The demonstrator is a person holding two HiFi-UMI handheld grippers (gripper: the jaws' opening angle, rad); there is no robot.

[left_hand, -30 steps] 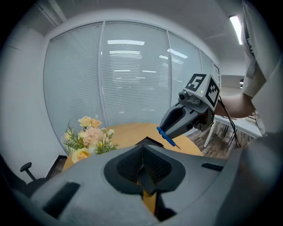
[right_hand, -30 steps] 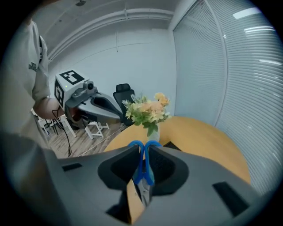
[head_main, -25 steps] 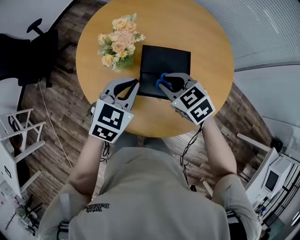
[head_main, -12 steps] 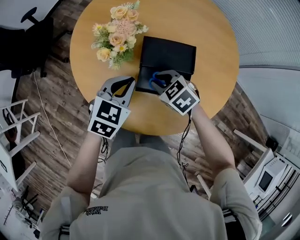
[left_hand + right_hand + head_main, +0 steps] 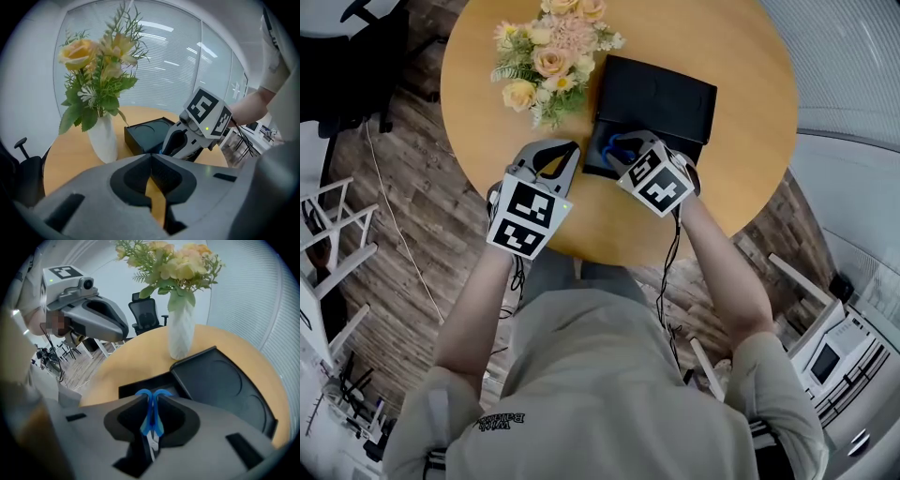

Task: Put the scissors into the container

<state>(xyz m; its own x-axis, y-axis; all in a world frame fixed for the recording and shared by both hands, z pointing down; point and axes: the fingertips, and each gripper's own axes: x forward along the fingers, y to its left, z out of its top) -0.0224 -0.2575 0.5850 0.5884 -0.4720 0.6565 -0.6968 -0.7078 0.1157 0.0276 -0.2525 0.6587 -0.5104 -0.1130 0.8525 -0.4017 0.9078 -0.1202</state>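
The blue-handled scissors (image 5: pixel 151 416) are pinched between the jaws of my right gripper (image 5: pixel 151 398), handle loops pointing ahead and the blades back toward the camera. This gripper (image 5: pixel 619 152) hovers over the near left corner of the black container (image 5: pixel 661 94), where an open compartment (image 5: pixel 143 386) lies just under the handles (image 5: pixel 614 147). The container's flat top (image 5: pixel 220 385) stretches to the right. My left gripper (image 5: pixel 569 150) is shut and empty beside the container's left side. Its closed jaws (image 5: pixel 151 161) show only table between them.
A white vase (image 5: pixel 551 61) of yellow and pink flowers stands left of the container; its body (image 5: pixel 104 140) is close ahead of the left gripper. The round wooden table (image 5: pixel 741 159) ends near both grippers. An office chair (image 5: pixel 146 315) stands beyond the table.
My right gripper has carried the scissors forward and left, over the container's near left corner. The left gripper has stayed beside it, shut.
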